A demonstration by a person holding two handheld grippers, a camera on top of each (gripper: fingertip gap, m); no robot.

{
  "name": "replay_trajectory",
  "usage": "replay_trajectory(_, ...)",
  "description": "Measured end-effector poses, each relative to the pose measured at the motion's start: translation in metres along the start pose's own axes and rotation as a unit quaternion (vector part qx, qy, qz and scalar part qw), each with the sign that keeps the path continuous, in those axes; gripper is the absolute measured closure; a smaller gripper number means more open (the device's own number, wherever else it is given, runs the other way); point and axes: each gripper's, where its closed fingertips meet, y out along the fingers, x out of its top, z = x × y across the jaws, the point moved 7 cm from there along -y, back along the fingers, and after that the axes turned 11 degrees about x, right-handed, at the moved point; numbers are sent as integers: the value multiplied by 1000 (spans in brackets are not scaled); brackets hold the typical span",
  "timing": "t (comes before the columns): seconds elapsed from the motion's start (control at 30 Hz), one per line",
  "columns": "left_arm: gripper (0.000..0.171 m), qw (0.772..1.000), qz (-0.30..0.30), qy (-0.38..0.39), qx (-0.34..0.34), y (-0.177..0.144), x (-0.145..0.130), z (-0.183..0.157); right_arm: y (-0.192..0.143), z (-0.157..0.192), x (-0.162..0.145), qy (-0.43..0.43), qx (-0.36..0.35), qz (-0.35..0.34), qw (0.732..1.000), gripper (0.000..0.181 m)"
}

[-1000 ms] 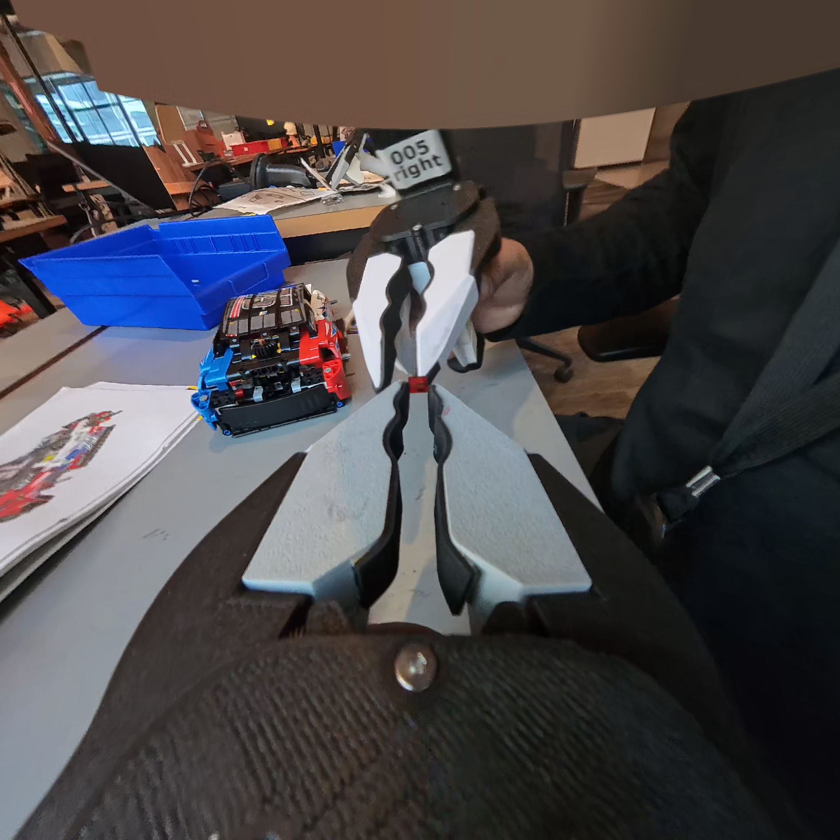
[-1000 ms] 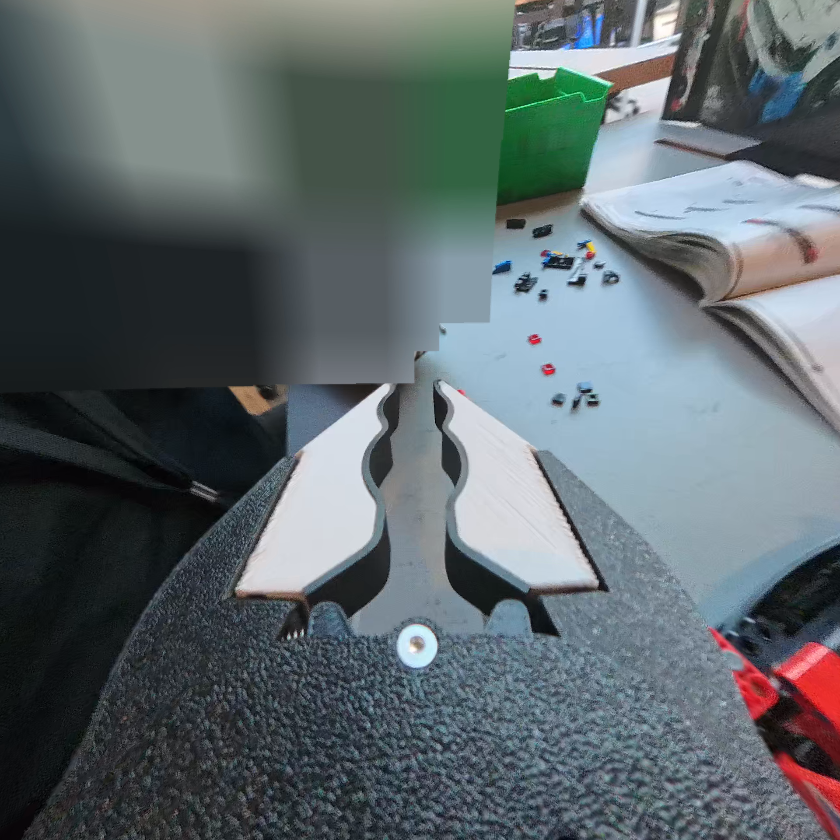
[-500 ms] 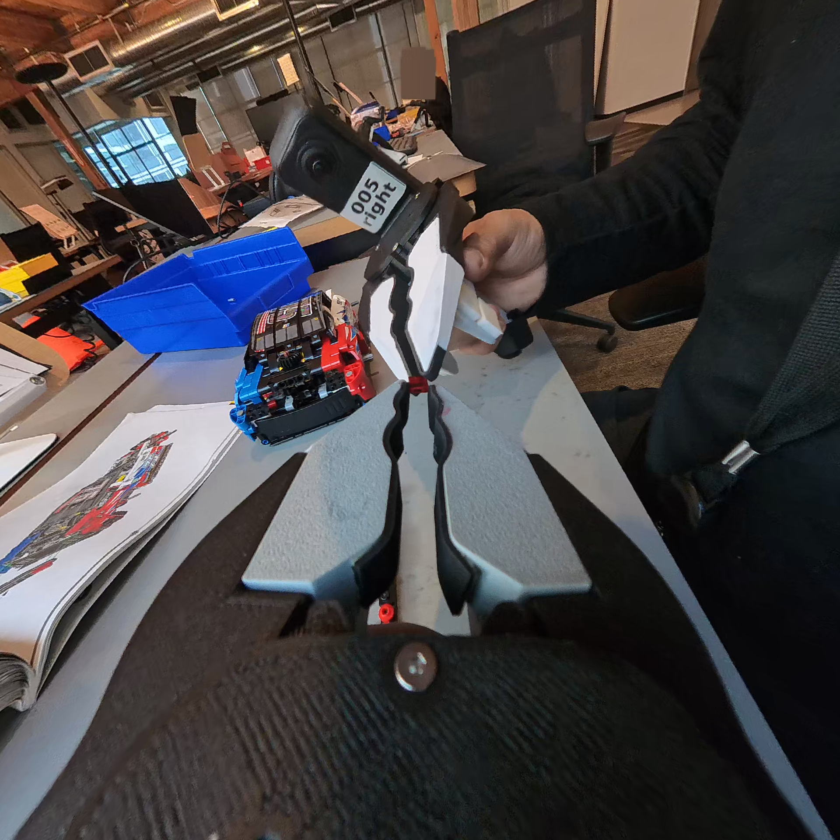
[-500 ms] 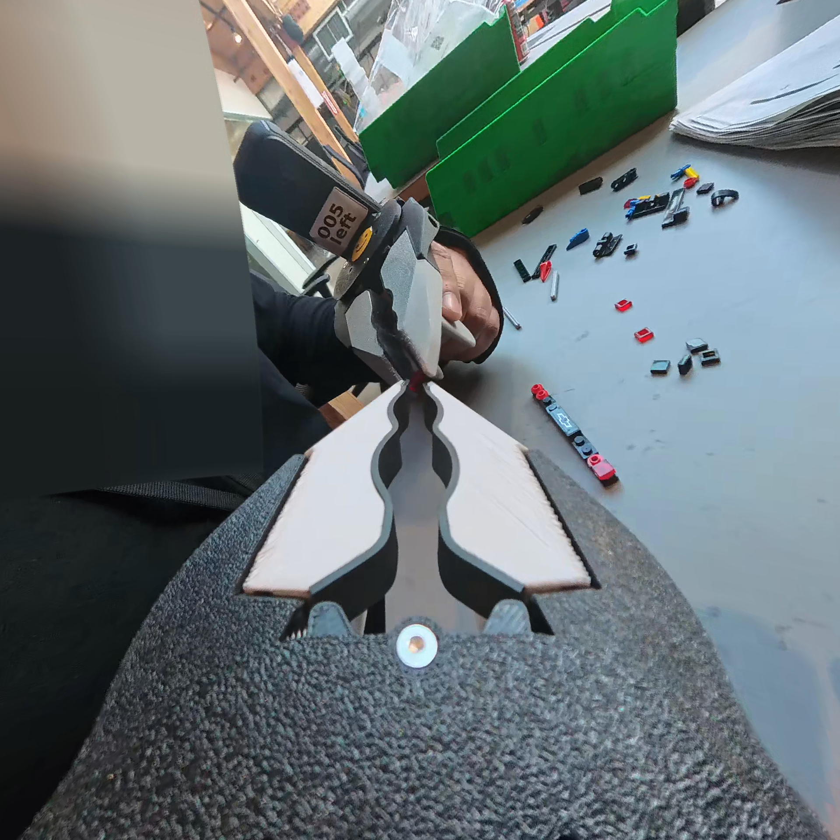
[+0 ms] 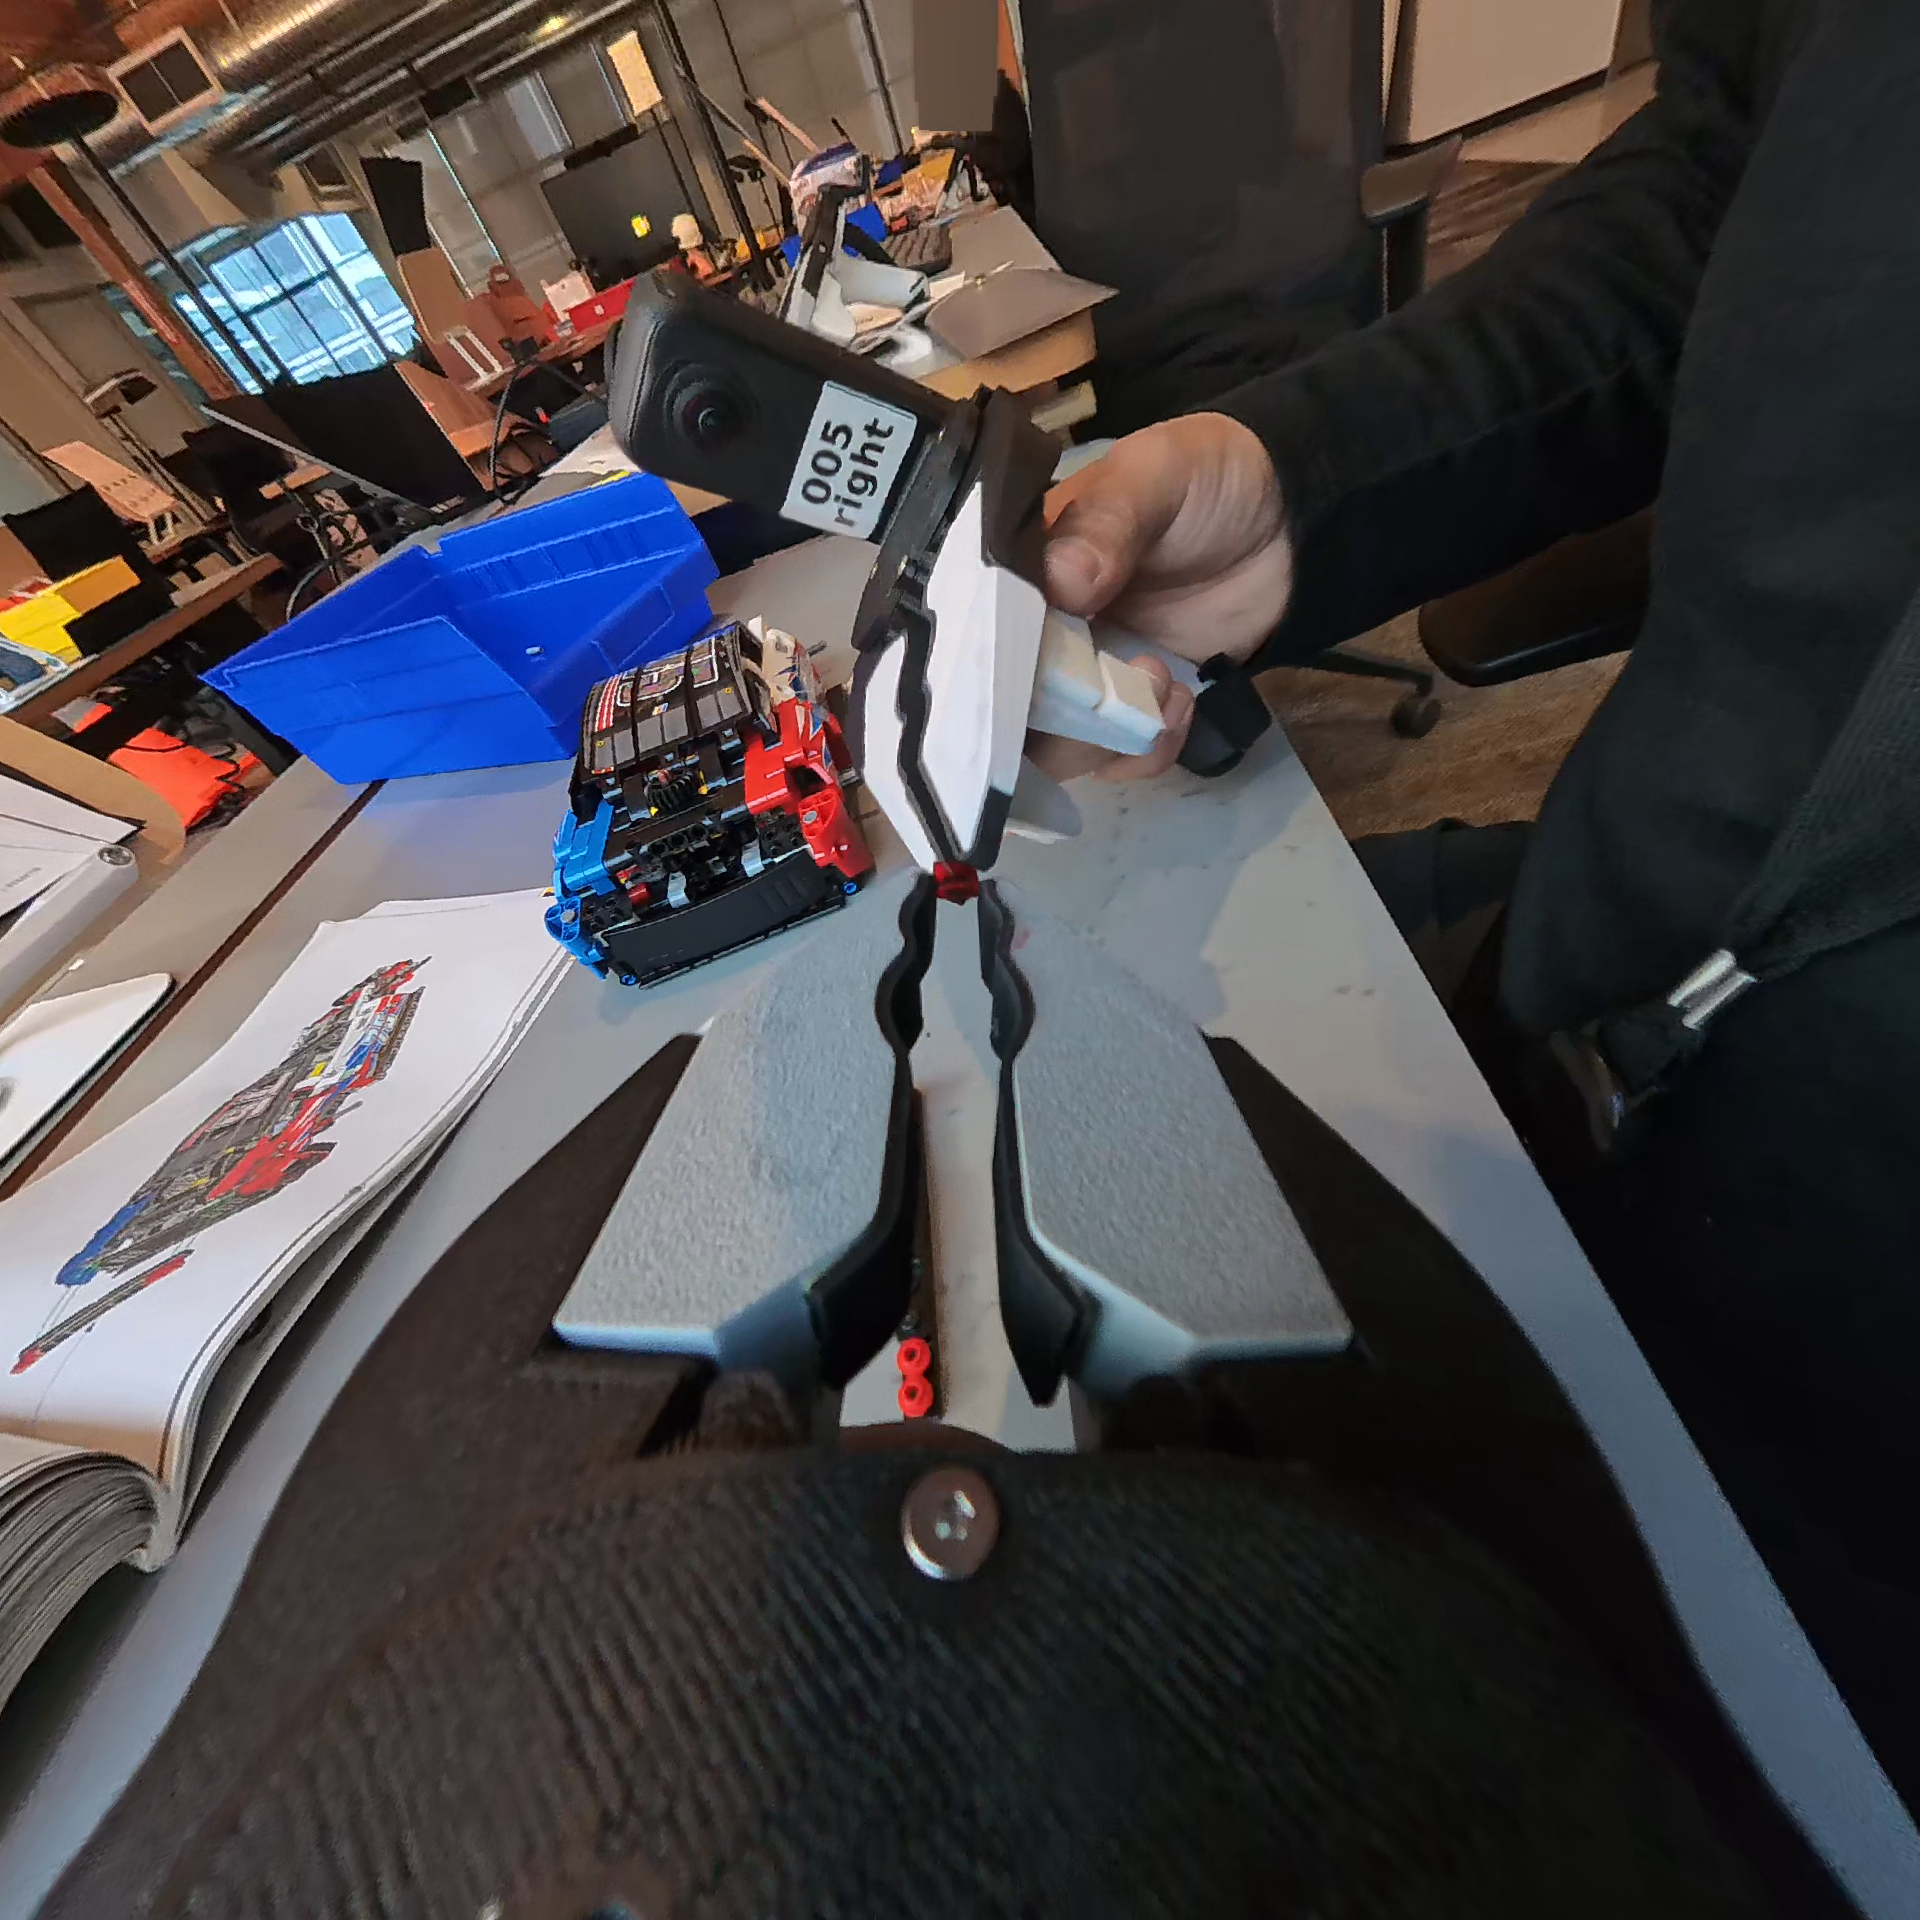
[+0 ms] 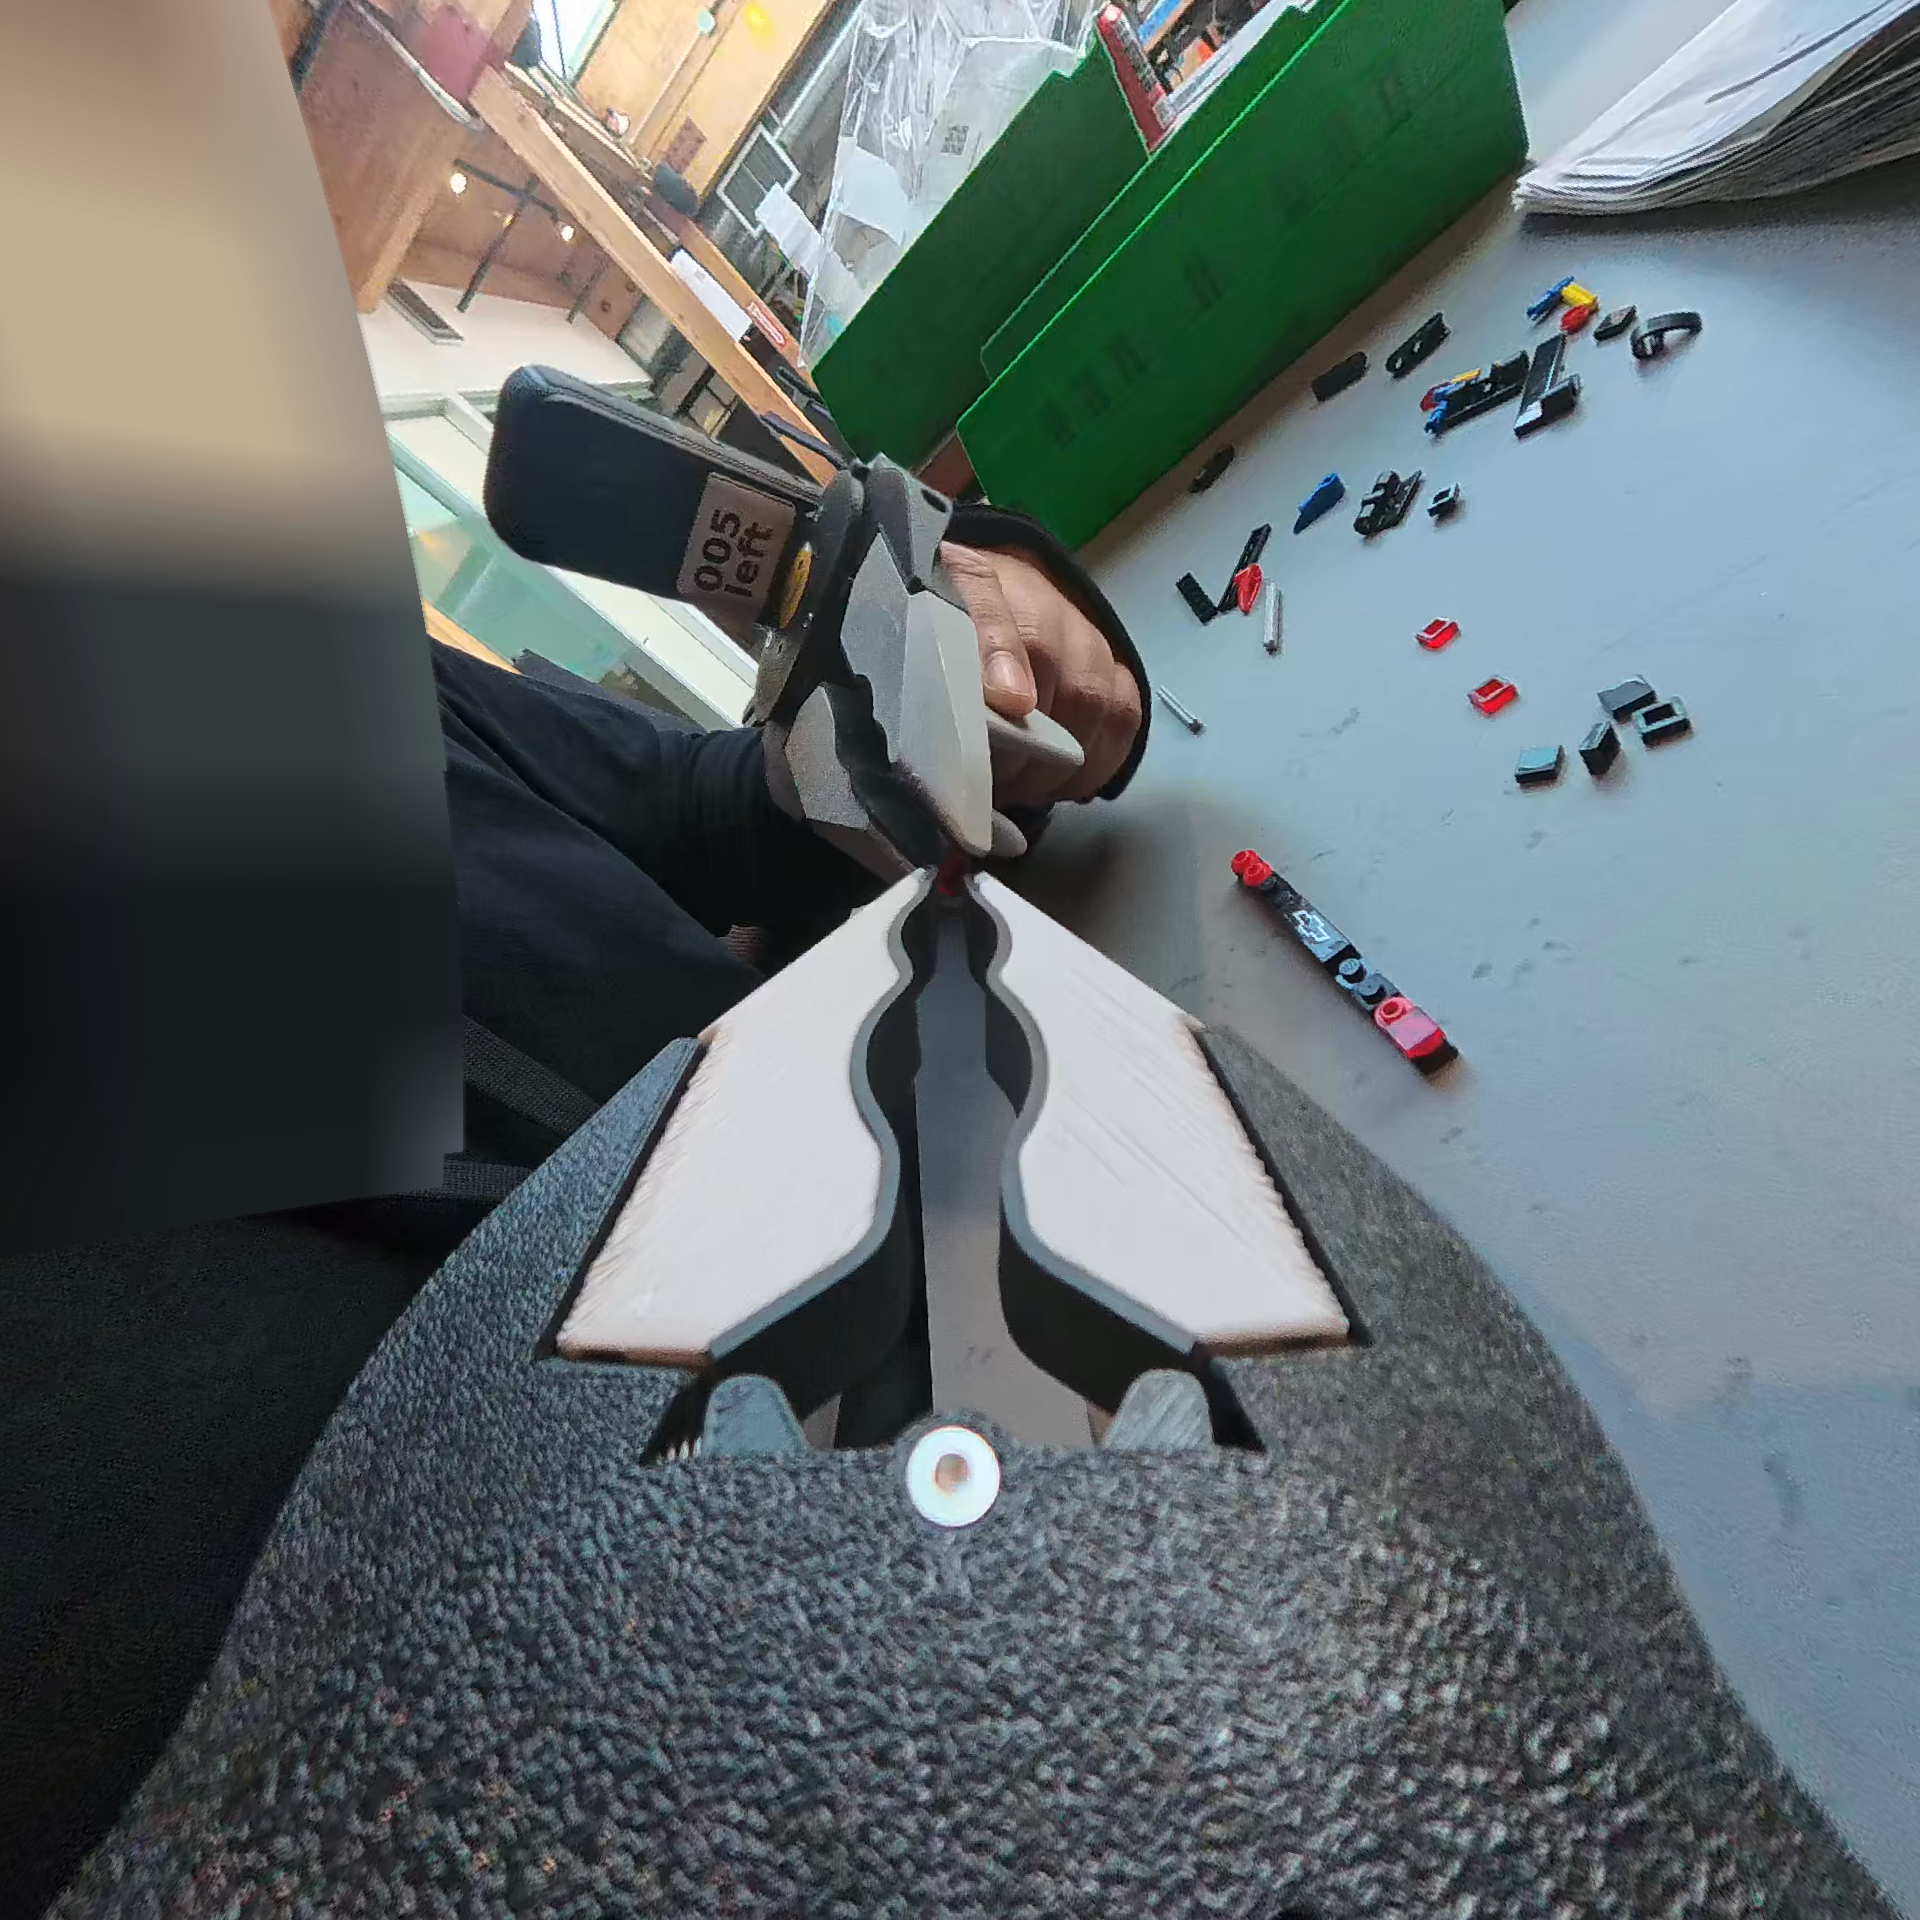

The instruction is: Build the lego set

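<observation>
Above the counter [image 5: 1299,935] edge, a small red piece [image 5: 954,881] is pinched at the narrowly set tips of the left claw [image 5: 954,894], while the right claw [image 6: 943,883], also narrowed, meets it from 12 o'clock. Which claw bears the load cannot be told. Should either grip loosen or twist, the piece could be dropped. At 10 o'clock the car model [image 5: 707,800] is set; its far side is hidden. At 2 o'clock in the right wrist view, a black strip [image 6: 1340,956] is laid.
</observation>
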Motion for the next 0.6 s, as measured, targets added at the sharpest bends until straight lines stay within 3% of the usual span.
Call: replay_trajectory(0.6,162,999,3,-23,37,2,0,5,-4,-6,-1,43,15,-83,996,180)
